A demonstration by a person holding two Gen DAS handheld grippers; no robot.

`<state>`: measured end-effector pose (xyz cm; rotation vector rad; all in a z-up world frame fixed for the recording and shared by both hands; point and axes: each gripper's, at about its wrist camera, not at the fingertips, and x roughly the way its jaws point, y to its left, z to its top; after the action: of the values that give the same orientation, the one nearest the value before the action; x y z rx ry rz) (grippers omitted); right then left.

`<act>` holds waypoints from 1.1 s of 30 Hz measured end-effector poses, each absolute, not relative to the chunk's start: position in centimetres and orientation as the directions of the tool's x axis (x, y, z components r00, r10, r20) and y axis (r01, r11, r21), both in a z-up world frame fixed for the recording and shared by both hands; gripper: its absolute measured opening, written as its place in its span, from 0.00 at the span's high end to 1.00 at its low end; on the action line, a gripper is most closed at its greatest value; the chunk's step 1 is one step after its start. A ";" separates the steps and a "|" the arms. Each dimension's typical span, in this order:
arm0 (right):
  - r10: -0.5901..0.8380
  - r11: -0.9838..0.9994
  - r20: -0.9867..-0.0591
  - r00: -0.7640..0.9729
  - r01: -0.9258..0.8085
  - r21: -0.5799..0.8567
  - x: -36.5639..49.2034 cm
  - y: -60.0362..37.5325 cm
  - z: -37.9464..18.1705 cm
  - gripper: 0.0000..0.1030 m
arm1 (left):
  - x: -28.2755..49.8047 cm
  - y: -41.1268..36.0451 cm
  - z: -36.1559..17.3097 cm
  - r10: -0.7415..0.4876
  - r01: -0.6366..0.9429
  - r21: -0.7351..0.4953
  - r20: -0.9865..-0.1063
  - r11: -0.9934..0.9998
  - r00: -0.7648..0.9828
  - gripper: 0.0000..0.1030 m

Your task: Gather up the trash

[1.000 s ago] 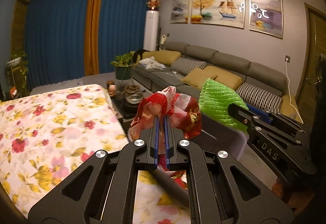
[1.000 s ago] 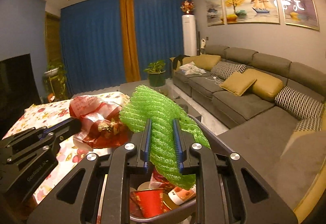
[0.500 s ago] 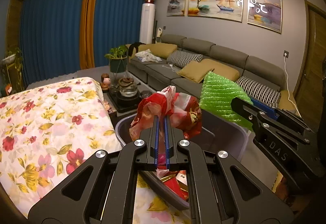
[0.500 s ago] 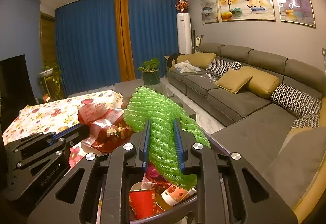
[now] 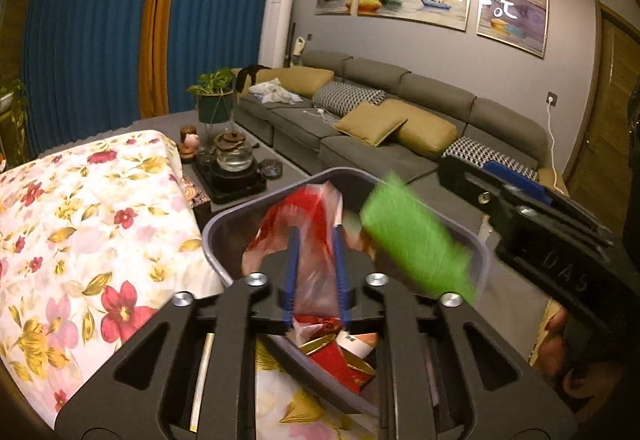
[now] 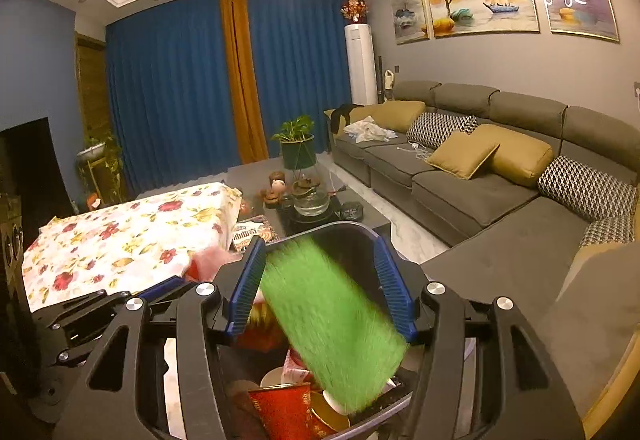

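Observation:
My left gripper (image 5: 316, 230) hangs over the grey bin (image 5: 212, 236), its jaws opening. A red and white plastic bag (image 5: 312, 260) sags, blurred, between the blue pads, which no longer pinch it. To its right my right gripper (image 6: 320, 244) stands over the same bin (image 6: 340, 226), its jaws also opening. A green foam net (image 6: 332, 320) drops blurred between those pads, free of both. The net (image 5: 416, 244) and the right gripper (image 5: 468, 171) also show in the left wrist view. Red cups and wrappers (image 6: 280, 408) lie in the bin.
A table with a floral cloth (image 5: 80, 220) touches the bin's left side. Beyond it a low table holds a tea tray with a glass teapot (image 5: 234, 159). A long grey sofa (image 5: 400, 127) runs along the right wall. A potted plant (image 6: 296, 143) stands by the blue curtains.
Both grippers have gone from shut to open. The bag and the green net have slipped down out of the pads toward the bin. The left gripper has sunk closer to the bin.

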<state>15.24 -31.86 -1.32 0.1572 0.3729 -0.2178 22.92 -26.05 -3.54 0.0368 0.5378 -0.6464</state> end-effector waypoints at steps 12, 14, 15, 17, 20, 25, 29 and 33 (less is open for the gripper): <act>-0.242 0.951 -0.385 0.891 0.296 0.089 13.3 -30.7 -1.5 0.19 | 21.8 -22.6 -3.1 -0.492 0.502 -0.106 -0.451 0.858 0.745 0.27; -0.246 0.954 -0.381 0.891 0.292 0.069 12.8 -29.7 -1.6 0.15 | 20.8 -21.7 -2.7 -0.444 0.466 -0.062 -0.435 0.883 0.784 0.24; -0.246 0.955 -0.381 0.891 0.289 0.060 12.6 -29.1 -1.6 0.14 | 20.2 -21.1 -2.6 -0.411 0.438 -0.038 -0.426 0.898 0.806 0.23; -0.245 0.959 -0.381 0.892 0.281 0.040 12.2 -27.8 -1.7 0.08 | 19.3 -20.1 -2.2 -0.375 0.405 -0.017 -0.417 0.914 0.828 0.20; -0.242 0.964 -0.369 0.898 0.266 0.017 11.5 -26.0 -1.5 0.05 | 18.0 -18.4 -1.8 -0.323 0.358 0.006 -0.419 0.934 0.848 0.18; -0.234 0.968 -0.363 0.902 0.252 0.002 10.1 -23.6 -1.1 0.05 | 16.1 -15.1 -1.9 -0.279 0.302 -0.019 -0.441 0.953 0.853 0.16; -0.221 0.972 -0.358 0.907 0.236 -0.001 8.7 -21.5 -0.8 0.05 | 14.2 -12.5 -1.8 -0.243 0.262 -0.020 -0.446 0.965 0.861 0.16; -0.203 0.975 -0.356 0.912 0.220 0.009 7.0 -19.4 -0.6 0.05 | 12.3 -10.0 -1.5 -0.220 0.237 -0.018 -0.438 0.971 0.872 0.15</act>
<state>7.00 -19.37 -0.64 0.0489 0.3612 -0.2180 12.32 -10.02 -1.49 0.0369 0.4528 -0.2388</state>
